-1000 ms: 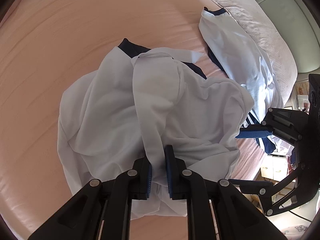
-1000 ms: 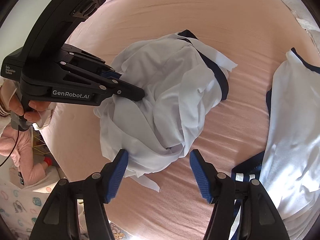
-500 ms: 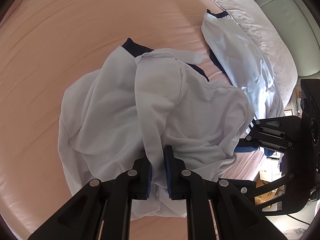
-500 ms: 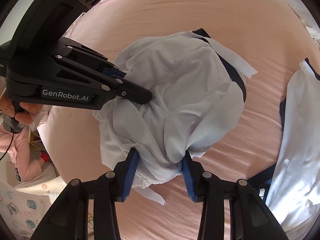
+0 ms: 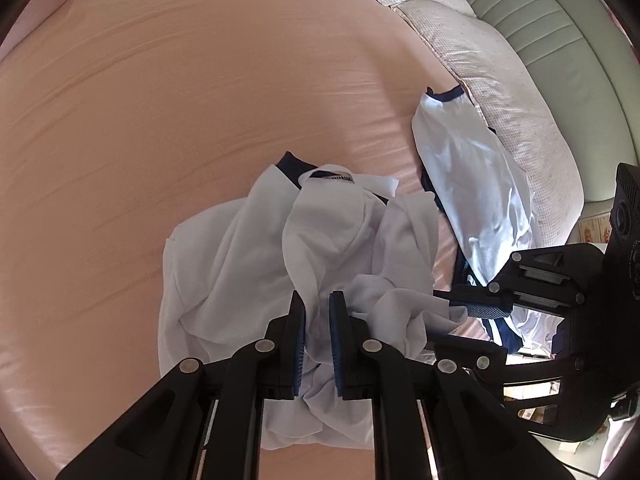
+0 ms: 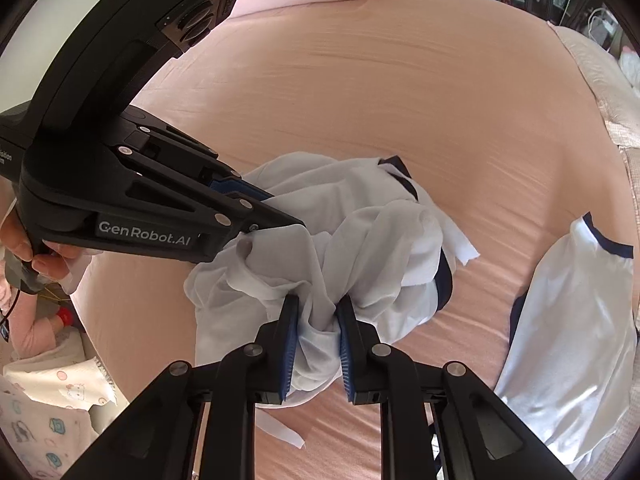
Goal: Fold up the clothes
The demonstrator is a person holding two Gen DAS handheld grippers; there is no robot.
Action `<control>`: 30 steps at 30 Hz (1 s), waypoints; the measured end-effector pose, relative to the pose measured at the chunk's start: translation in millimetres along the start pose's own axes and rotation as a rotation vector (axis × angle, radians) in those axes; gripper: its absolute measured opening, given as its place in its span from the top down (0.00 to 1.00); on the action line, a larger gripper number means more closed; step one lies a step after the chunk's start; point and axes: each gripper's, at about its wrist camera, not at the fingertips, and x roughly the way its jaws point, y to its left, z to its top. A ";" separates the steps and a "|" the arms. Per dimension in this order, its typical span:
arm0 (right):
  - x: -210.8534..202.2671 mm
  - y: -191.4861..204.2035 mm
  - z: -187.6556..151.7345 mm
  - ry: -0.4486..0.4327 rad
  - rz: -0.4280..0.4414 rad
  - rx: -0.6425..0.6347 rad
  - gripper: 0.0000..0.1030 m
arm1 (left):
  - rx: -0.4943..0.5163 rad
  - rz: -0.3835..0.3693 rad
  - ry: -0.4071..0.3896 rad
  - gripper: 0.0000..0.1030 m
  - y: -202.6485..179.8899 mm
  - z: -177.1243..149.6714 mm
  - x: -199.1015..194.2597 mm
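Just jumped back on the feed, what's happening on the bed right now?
A person is working a crumpled white shirt on the pink bed with both claws. The left claw is shut on a bunch of its fabric. The right claw has another bunch between its pads and is closing on it. The shirt is not yet spread or folded. A second white garment lies apart, untouched, nearer the pillow.

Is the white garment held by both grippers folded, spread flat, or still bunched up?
Bunched up. The white garment lies in a crumpled heap on the pink sheet, gathered between the left gripper and the closing right gripper.
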 end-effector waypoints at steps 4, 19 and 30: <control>2.6 3.8 15.4 -0.011 0.012 0.020 0.88 | -0.043 -0.009 -0.039 0.91 -2.0 30.8 -4.4; 15.0 4.2 42.1 0.005 -0.011 0.103 0.89 | -0.216 -0.161 0.033 0.51 18.1 13.1 -21.6; 8.7 -14.0 29.7 -0.019 0.017 0.256 0.88 | -0.070 -0.194 0.048 0.50 -33.8 -13.1 -19.9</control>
